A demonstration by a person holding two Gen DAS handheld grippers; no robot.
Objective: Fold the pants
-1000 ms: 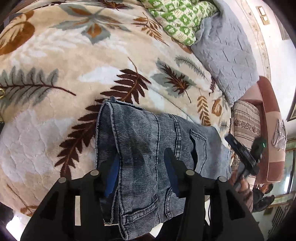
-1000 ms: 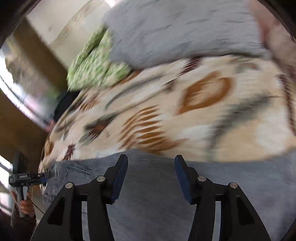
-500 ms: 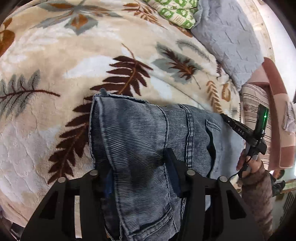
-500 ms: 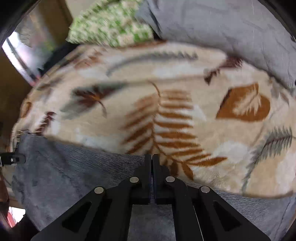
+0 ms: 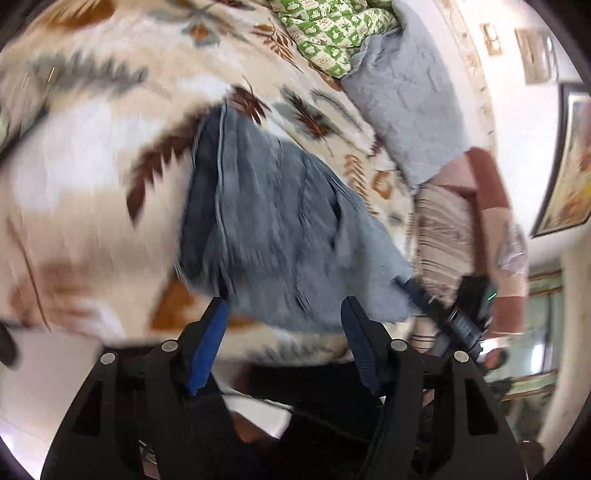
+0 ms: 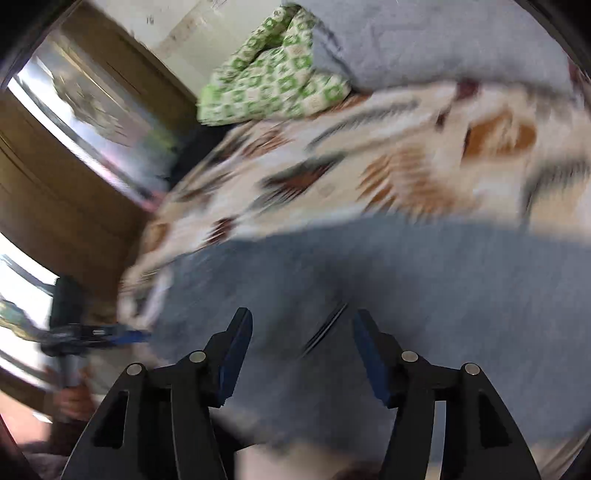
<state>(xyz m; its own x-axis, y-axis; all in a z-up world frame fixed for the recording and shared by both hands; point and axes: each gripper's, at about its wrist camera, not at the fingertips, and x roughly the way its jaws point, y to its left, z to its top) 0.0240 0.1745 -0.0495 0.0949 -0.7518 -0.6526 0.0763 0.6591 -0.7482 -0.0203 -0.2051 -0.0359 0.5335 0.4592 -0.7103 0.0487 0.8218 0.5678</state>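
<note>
The folded blue-grey jeans (image 5: 280, 229) lie on the leaf-patterned blanket (image 5: 92, 177), blurred by motion. My left gripper (image 5: 285, 314) hovers at their near edge with its jaws opening. The blue pads (image 5: 207, 347) stand apart and press on nothing. At the right edge of the pile, a hand holds the right gripper (image 5: 410, 288). In the right wrist view the jeans (image 6: 388, 280) fill the lower half. My right gripper (image 6: 302, 321) is above the denim with its jaws opening, and the cloth lies below them ungripped. The left gripper (image 6: 133, 336) shows at the far left.
A green patterned quilt (image 5: 332, 33) and a grey quilt (image 5: 413, 103) lie at the far end of the bed. A striped pillow (image 5: 443, 229) and brown headboard (image 5: 487, 184) sit to the right. A wooden mirrored wardrobe (image 6: 74, 166) stands beside the bed, and a framed picture (image 5: 569, 166) hangs on the wall.
The left gripper let go of the jeans and drew back to their near edge. The right gripper went from open to shut to open again and swung away over the denim.
</note>
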